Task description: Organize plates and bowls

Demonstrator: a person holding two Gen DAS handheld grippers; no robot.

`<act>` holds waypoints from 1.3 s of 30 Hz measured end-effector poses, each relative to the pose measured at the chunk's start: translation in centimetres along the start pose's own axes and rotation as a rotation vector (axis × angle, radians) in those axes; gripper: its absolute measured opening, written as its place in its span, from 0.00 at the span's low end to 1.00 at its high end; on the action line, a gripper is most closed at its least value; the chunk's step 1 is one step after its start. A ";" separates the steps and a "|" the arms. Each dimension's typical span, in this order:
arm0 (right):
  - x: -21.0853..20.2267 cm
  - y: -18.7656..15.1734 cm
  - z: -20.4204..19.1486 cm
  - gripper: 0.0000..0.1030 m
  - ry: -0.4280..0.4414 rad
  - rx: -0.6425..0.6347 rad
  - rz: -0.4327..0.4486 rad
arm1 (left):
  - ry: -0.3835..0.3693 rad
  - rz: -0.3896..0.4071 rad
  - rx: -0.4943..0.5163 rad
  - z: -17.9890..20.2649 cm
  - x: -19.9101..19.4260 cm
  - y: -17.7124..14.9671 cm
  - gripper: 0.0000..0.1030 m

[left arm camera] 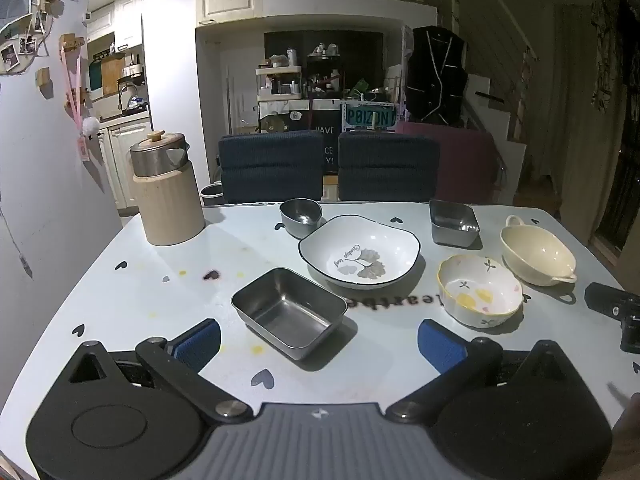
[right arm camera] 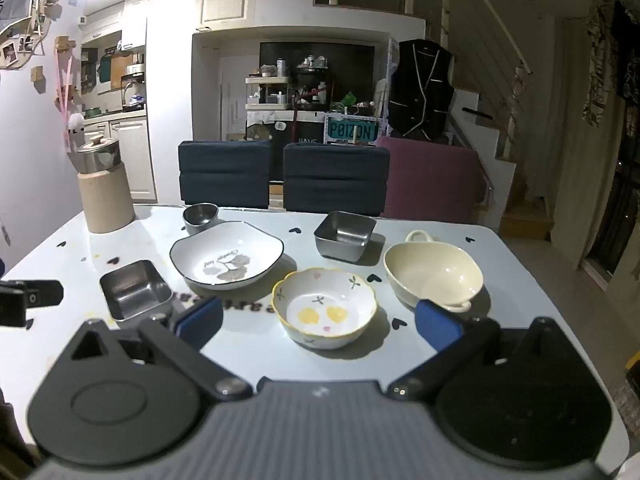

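On the white table [left arm camera: 132, 304] stand a white leaf-print plate [left arm camera: 359, 250], a flowered yellow-rimmed bowl [left arm camera: 479, 290], a cream two-handled bowl [left arm camera: 538, 255], a near steel rectangular dish [left arm camera: 289, 312], a far steel square dish [left arm camera: 454, 222] and a small round steel bowl [left arm camera: 301, 216]. My left gripper [left arm camera: 320, 338] is open and empty just in front of the near steel dish. My right gripper [right arm camera: 318, 322] is open and empty, its fingers either side of the flowered bowl [right arm camera: 325, 307]. The leaf plate [right arm camera: 226, 254], cream bowl [right arm camera: 434, 274] and steel dishes [right arm camera: 135, 295] [right arm camera: 345, 235] lie beyond.
A beige and steel kettle [left arm camera: 168, 192] stands at the table's far left corner. Two dark blue chairs [left arm camera: 272, 166] and a maroon one [left arm camera: 466, 166] line the far edge. The other gripper's black body shows at the right edge [left arm camera: 616, 312] and the left edge [right arm camera: 28, 300].
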State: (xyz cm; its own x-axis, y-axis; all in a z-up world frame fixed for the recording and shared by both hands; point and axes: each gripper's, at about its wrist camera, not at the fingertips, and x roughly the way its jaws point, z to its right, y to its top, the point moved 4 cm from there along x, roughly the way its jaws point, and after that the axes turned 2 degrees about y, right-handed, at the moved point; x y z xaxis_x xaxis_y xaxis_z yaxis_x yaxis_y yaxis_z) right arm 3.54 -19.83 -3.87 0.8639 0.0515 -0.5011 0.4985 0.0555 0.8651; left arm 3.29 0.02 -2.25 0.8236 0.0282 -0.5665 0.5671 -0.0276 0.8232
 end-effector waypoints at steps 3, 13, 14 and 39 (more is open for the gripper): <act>0.0 0.0 0.0 1.00 -0.002 -0.004 -0.002 | 0.002 0.000 0.000 -0.1 0.0 0.0 1.00; 0.0 0.0 0.0 1.00 -0.003 -0.005 -0.002 | 0.010 0.003 0.010 0.2 -0.3 -0.2 1.00; 0.0 0.0 0.0 1.00 -0.003 -0.006 -0.002 | 0.007 0.001 0.010 0.2 -0.2 -0.2 1.00; 0.0 0.0 0.0 1.00 -0.005 -0.010 -0.007 | -0.001 -0.010 0.001 0.0 0.1 0.0 1.00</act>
State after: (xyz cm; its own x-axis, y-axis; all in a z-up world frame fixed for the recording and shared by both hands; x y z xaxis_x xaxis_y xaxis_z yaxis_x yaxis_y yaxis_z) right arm 3.52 -19.80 -3.84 0.8609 0.0465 -0.5067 0.5036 0.0655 0.8615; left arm 3.36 0.06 -2.29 0.8180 0.0270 -0.5747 0.5753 -0.0285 0.8175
